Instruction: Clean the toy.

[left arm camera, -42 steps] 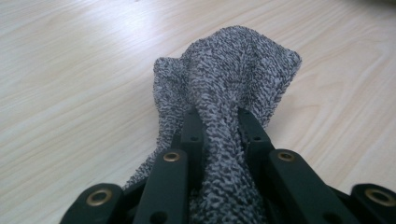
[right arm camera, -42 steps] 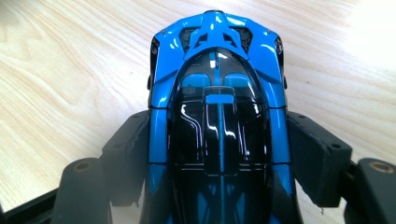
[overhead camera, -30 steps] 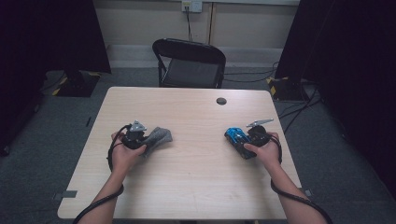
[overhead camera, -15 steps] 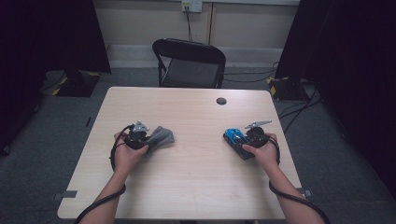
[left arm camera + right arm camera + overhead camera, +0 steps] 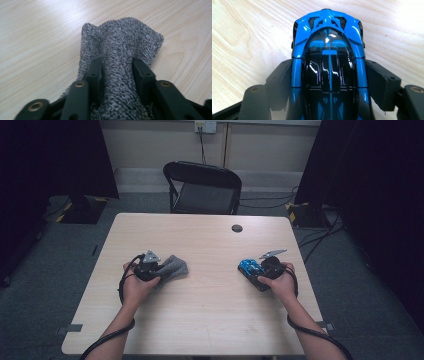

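A grey knitted cloth point(image 5: 120, 40) lies bunched on the light wood table point(image 5: 210, 320), left of centre. My left gripper point(image 5: 117, 67) lies low on the table with a fold of the cloth point(image 5: 175, 267) between its jaws. The jaws have just been opening, and the fold still fills the gap and touches both pads. On the right, my right gripper point(image 5: 328, 75) is shut on a blue and black toy car point(image 5: 328, 50), with one pad on each flank. The car point(image 5: 249, 267) rests on the table, nose pointing away from the hand.
A black folding chair point(image 5: 202, 182) stands behind the table's far edge. A dark round cable hole point(image 5: 237, 228) sits in the tabletop near the far side. Bare wood lies between the two hands. Dark curtains hang at both sides, with cables on the floor at the right.
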The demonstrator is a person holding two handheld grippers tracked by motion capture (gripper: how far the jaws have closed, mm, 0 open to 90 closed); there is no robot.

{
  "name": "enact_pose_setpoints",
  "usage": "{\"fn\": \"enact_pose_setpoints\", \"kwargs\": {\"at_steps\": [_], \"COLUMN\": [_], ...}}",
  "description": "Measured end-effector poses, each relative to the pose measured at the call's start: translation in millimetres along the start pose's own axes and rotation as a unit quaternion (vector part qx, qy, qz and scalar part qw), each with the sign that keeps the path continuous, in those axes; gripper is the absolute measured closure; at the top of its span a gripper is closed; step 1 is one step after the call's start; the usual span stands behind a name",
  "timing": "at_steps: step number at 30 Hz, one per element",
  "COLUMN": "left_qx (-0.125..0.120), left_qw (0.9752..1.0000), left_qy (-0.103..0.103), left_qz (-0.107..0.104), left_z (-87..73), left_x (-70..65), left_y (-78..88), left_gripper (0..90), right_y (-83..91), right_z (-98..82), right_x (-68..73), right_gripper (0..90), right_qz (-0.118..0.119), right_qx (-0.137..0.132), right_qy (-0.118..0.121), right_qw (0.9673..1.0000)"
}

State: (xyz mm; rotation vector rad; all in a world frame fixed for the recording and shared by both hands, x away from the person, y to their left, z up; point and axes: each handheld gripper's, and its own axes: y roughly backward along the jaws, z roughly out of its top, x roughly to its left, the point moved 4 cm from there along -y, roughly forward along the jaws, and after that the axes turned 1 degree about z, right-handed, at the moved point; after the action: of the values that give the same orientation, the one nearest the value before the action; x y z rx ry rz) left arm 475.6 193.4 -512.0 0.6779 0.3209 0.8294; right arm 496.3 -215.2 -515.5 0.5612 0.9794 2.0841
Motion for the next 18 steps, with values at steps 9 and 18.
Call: {"fn": "enact_pose_setpoints", "kwargs": {"at_steps": [9,18], "left_qx": [0.003,-0.01], "left_qw": [1.0,0.9998], "left_qy": [0.005,0.018], "left_qz": [0.006,-0.001], "left_z": [2.4,9.2], "left_x": [-3.1,-2.9], "left_y": [0.7,8.6], "left_gripper": [35.2,25.6], "right_y": [0.7,11.6], "right_z": [1.7,14.0], "right_x": [0.4,5.6], "right_gripper": [22.2,18.4], "right_qz": [0.002,0.004], "right_qx": [0.007,-0.009], "right_qy": [0.018,0.029], "right_qw": [0.9998,0.9995]}}
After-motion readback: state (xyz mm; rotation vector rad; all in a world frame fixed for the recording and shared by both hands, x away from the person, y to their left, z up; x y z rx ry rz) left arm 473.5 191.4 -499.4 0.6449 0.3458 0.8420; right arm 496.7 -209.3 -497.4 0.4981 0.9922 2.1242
